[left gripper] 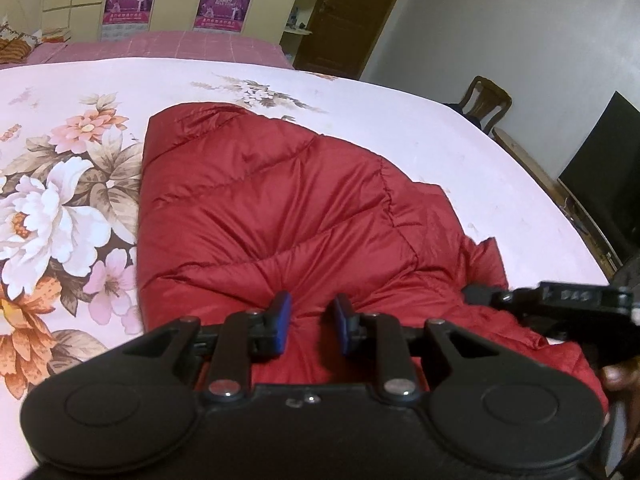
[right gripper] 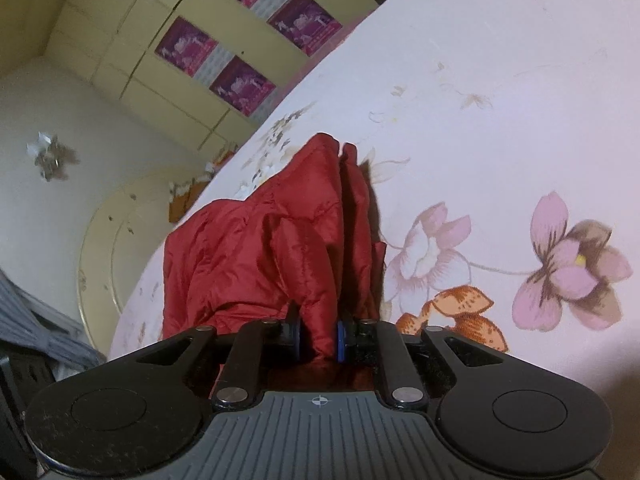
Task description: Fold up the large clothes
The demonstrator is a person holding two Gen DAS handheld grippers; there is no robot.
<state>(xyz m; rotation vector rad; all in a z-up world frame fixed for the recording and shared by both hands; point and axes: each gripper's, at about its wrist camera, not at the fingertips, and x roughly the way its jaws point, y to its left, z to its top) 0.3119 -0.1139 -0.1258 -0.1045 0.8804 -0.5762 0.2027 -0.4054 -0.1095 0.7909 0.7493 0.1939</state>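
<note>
A red quilted jacket (left gripper: 280,200) lies in a thick bundle on the floral bedsheet (left gripper: 400,120). My left gripper (left gripper: 311,320) sits at its near edge. The blue pads pinch a ridge of red fabric, and creases fan out from the grip. To the right, the black frame of my right gripper (left gripper: 568,300) reaches the jacket's near right corner. In the right wrist view the jacket (right gripper: 248,248) lies heaped on the sheet (right gripper: 480,100), and my right gripper (right gripper: 319,338) is shut on a standing fold of it.
The bed edge curves round at the right, with a dark TV screen (left gripper: 604,184) and a wooden chair (left gripper: 486,100) beyond it. A pink-covered bed (left gripper: 160,46), a wardrobe with posters (left gripper: 168,0) and a brown door (left gripper: 352,12) stand behind. Grey cloth (right gripper: 40,332) lies off the bed.
</note>
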